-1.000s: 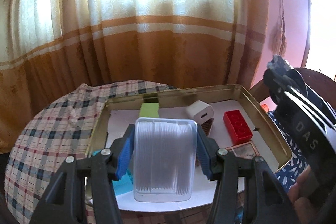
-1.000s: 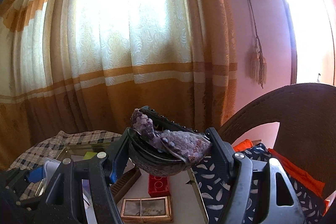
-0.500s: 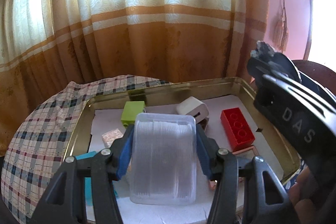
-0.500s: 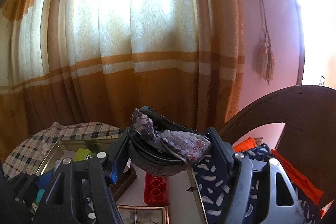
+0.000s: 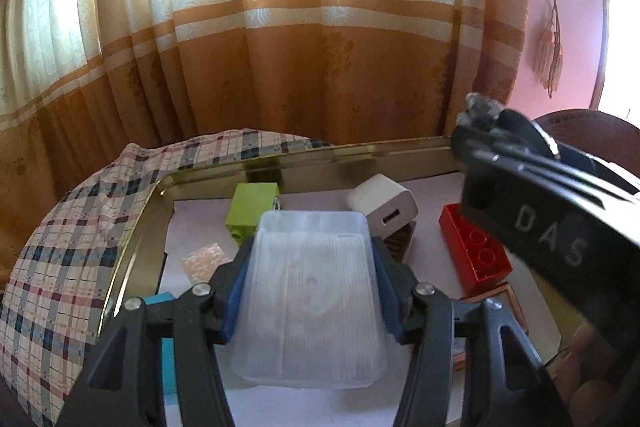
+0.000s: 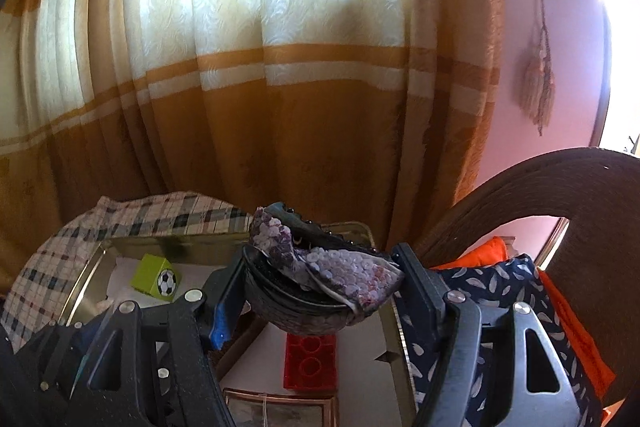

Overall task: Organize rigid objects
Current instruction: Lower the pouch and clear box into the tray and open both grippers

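My left gripper (image 5: 310, 267) is shut on a translucent ribbed plastic box (image 5: 310, 299), which hangs over the front of a gold metal tray (image 5: 304, 163) lined with white paper. In the tray lie a green cube (image 5: 254, 211), a white charger (image 5: 384, 207), a red brick (image 5: 476, 255) and a small pink tile (image 5: 206, 261). My right gripper (image 6: 320, 291) is shut on a dark round case with a purple sequinned cover (image 6: 332, 267), held over the tray's right side above the red brick (image 6: 310, 359). The green cube (image 6: 156, 275) shows a football picture.
A framed picture (image 6: 280, 407) and a teal item (image 5: 166, 339) lie at the tray's front. The tray rests on plaid cloth (image 5: 68, 247). A dark patterned cushion (image 6: 500, 291), orange cloth (image 6: 560, 311) and a brown chair back (image 6: 560, 179) stand to the right; curtains hang behind.
Both grippers have moved forward and a little down over the tray, each keeping its load. The right gripper swung left, now covering part of the red brick in the left wrist view.
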Tool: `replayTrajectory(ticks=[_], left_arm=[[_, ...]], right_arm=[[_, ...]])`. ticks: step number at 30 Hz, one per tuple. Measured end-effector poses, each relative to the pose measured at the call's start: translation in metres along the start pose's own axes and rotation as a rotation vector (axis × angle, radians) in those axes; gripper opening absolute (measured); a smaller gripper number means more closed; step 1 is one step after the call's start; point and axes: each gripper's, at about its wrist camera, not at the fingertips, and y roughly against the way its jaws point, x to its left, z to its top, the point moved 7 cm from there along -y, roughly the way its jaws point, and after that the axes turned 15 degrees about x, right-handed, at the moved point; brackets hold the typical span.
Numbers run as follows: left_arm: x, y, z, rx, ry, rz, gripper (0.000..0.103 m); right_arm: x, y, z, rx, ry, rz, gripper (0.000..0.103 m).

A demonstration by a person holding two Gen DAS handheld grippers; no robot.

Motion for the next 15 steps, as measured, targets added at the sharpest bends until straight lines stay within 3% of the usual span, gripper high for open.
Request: replayTrajectory(ticks=[7,10,12,14,15], left_arm=[[0.001,-0.001,0.003,0.01,0.004,0.014,0.054],[0.0,-0.005,0.003,0.028,-0.01,0.058,0.056],[0.001,-0.009,0.002,0.062,0.005,0.05,0.07],[-0.001,-0.007,0.001,0.059,0.004,0.021,0.1],[-0.003,-0.003,0.0,0.042,-0.002,0.007,0.103]], right_arm=[[0.007,-0.011,0.0,0.071,0.021,0.028,0.071],[0.016,-0.024,-0.003,0.144,0.051,0.066,0.072],[0.019,-0.032,-0.005,0.204,0.041,0.125,0.072],[0.017,-0.036,-0.007,0.237,0.014,0.157,0.078],[0.016,-0.034,-0.008,0.23,-0.004,0.174,0.08]])
